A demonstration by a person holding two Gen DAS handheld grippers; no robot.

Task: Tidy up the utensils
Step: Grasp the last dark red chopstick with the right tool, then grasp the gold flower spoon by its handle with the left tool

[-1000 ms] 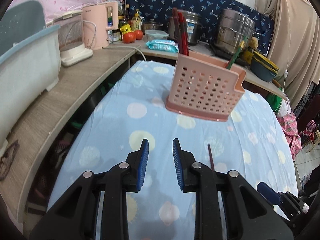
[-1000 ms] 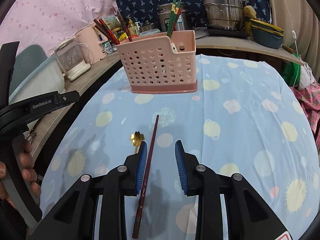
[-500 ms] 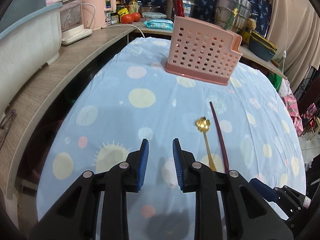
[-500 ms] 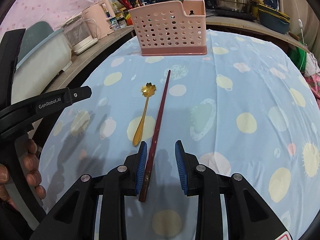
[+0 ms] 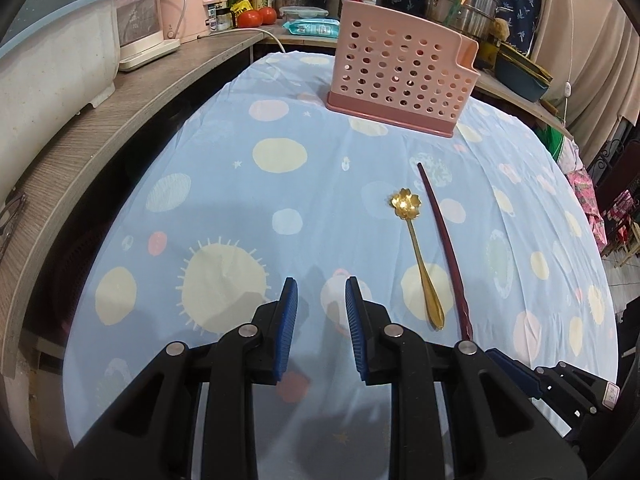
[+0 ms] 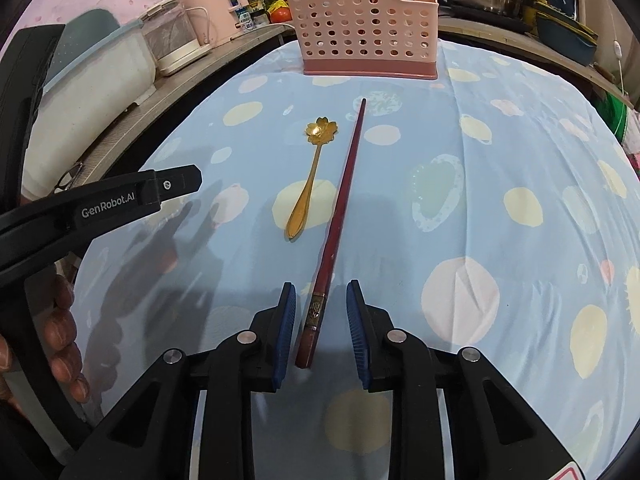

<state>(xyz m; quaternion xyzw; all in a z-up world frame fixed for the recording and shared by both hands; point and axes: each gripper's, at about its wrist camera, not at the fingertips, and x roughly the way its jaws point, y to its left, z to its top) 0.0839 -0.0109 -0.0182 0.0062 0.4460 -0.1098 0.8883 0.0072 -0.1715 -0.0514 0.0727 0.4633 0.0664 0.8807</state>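
Both tools are pulling back toward the tabletop's near edge, the right gripper (image 6: pixel 321 312) now spread around the butt of the dark red chopstick (image 6: pixel 342 212), not yet pinching, with the left gripper (image 5: pixel 321 304) spread and empty, the gold spoon (image 6: pixel 310 176) just beside the stick, and the pink caddy (image 6: pixel 366 20) waiting by the far edge.

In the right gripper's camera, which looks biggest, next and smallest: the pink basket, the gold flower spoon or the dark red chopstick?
1. Pink basket: biggest overall, though it sits farthest away.
2. Dark red chopstick: the longest thing, but thin; its near end lies close to the camera, which stretches it.
3. Gold flower spoon: smallest, clearly shorter than the chopstick beside it.
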